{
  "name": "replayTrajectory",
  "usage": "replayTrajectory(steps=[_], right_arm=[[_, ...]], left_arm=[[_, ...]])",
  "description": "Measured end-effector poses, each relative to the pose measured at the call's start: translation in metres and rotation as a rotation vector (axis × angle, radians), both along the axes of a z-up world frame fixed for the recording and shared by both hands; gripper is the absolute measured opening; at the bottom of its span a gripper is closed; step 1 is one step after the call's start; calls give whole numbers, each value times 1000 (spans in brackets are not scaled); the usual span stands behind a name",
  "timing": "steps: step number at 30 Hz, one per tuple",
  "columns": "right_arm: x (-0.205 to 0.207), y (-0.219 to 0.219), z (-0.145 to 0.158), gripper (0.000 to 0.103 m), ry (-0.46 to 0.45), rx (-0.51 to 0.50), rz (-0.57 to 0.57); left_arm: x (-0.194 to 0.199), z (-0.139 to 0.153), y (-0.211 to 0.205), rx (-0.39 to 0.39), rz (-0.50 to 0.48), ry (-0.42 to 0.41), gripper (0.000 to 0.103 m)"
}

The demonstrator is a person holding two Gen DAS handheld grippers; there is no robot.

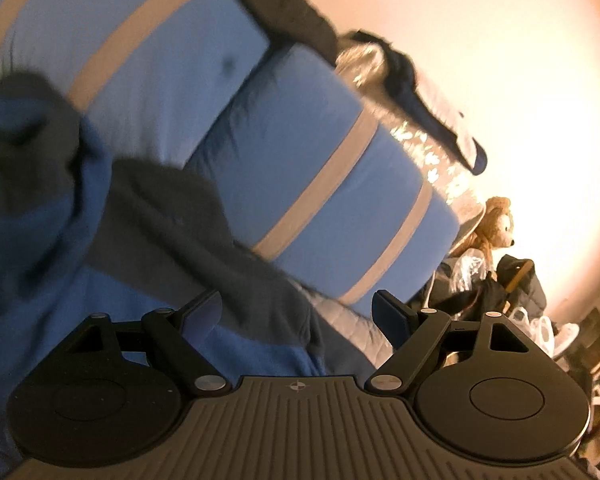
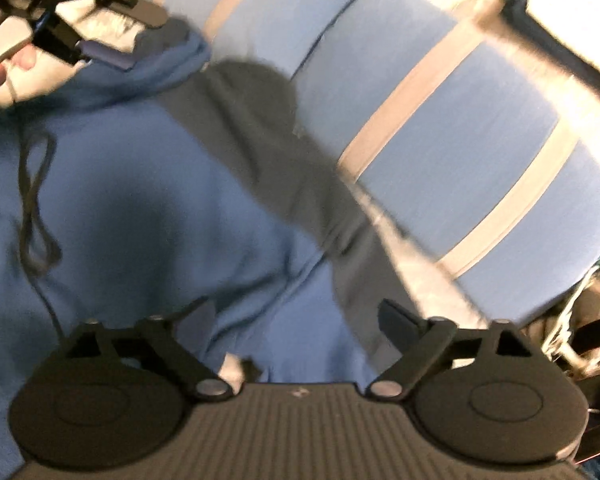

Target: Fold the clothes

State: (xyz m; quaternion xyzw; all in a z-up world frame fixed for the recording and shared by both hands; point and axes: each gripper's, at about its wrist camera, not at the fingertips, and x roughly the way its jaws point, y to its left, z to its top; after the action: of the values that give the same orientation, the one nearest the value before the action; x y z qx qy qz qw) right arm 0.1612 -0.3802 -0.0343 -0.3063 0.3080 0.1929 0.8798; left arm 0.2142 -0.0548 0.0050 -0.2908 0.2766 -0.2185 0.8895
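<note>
Both my grippers, left (image 1: 300,316) and right (image 2: 296,320), hang released; blurry view, so I might snag the hoodie's (image 2: 140,200) drawstring (image 2: 36,200) at 9 o'clock.

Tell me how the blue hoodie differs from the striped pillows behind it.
The blue hoodie is darker blue with dark grey sleeves; the striped pillows are lighter blue with tan bands. The hoodie lies flat and rumpled, while the pillows are plump and rounded. The hoodie has a dark drawstring; the pillows show none. Both are blue fabric on the same bed.
</note>
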Motion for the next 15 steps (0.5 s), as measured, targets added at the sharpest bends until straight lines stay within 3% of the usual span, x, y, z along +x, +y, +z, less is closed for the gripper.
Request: replayTrajectory(steps=[8,15], right_arm=[[-2,45,90,103,-323,103,-108],[-16,92,121,103,-451,209,-119]], left_arm=[[-21,85,24,148,28,-142,83],[-43,128,66,224,135,-202,85]])
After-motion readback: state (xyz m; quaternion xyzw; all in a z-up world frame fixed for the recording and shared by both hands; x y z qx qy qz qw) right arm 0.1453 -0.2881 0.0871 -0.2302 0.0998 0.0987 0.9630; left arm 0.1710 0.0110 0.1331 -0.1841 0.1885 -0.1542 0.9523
